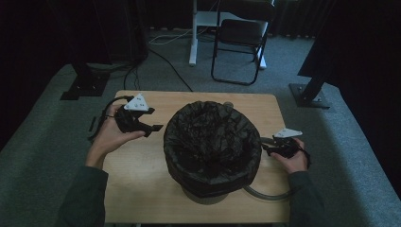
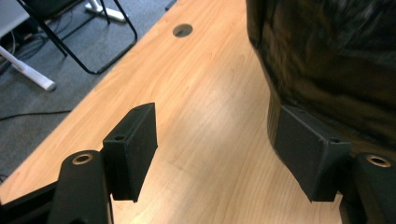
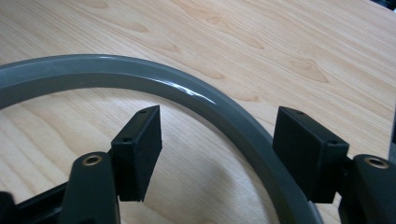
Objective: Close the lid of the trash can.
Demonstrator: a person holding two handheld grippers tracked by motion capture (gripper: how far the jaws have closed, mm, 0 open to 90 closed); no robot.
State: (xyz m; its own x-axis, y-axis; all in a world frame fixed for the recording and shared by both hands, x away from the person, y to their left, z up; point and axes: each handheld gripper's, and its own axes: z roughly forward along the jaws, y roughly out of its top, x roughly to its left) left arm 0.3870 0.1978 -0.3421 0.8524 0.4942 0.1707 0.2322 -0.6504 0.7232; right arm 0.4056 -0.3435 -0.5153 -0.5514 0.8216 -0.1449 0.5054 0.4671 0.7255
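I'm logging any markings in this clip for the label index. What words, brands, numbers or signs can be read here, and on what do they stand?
None: no readable text in any view.
The black bag lining the bin, the grey ring, the wooden table, the left gripper and the right gripper bear no print.
The grey plates atop the grippers are blank.

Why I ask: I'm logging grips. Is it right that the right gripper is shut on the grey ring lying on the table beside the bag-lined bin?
Not quite. The right gripper is open, not shut on the grey ring: the right gripper view shows its jaws standing apart, with the ring passing between them untouched. The ring does lie on the table beside the bag-lined bin.
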